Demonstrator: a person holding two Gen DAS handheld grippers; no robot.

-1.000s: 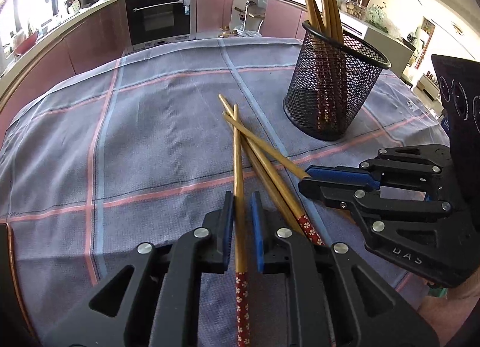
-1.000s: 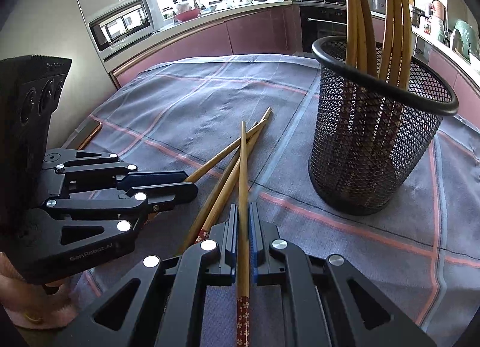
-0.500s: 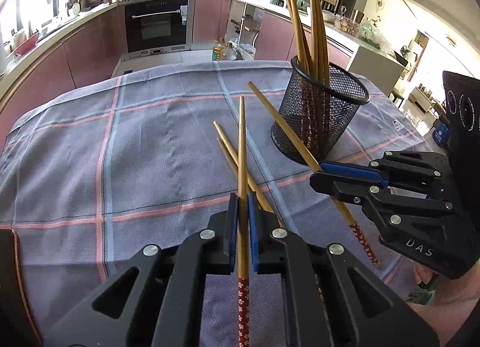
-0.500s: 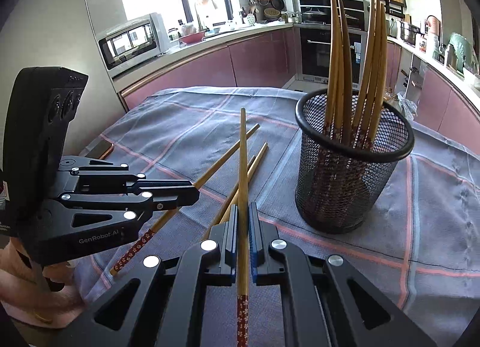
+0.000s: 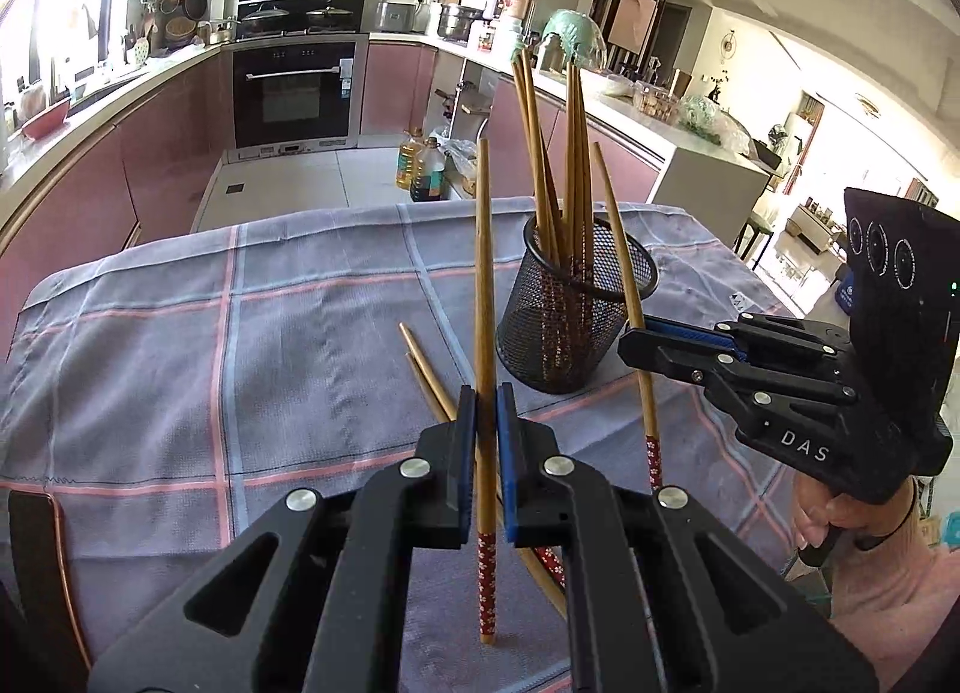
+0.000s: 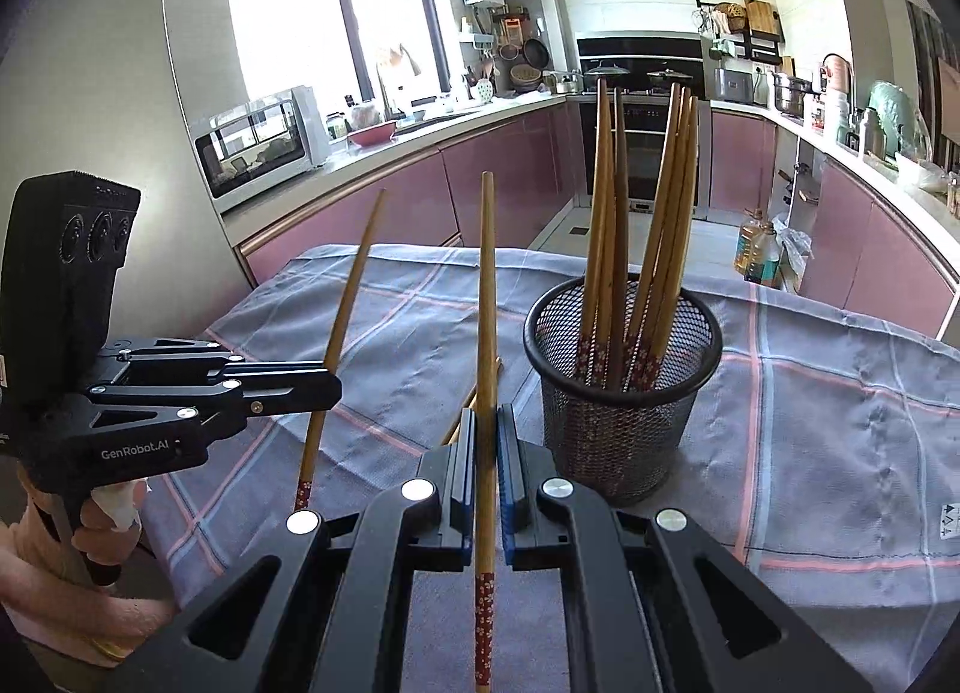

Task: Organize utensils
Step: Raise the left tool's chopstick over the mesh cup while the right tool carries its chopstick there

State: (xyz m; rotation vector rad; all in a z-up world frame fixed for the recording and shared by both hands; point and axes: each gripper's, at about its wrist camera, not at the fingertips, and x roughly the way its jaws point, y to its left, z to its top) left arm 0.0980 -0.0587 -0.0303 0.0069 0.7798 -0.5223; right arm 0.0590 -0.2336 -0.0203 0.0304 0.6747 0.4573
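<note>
Each gripper is clamped tight on one chopstick, lifted clear of the cloth: the left gripper (image 5: 486, 423) holds its chopstick (image 5: 483, 285) just beside the mesh holder (image 5: 576, 327), and the right gripper (image 6: 486, 447) holds the other chopstick (image 6: 486, 297) on the holder's near side. Two loose chopsticks (image 5: 429, 375) lie on the cloth near the holder's base. To seat them well, swing each stick upright over the rim – patterned end down – and release one at a time so they don't knock those already standing inside.

Left of the mesh holder (image 5: 576, 321) you have open tablecloth (image 5: 180, 345). Two loose chopsticks (image 5: 429, 375) lie just before it, and upright chopsticks (image 6: 636, 249) crowd its mouth, leaving gaps.
</note>
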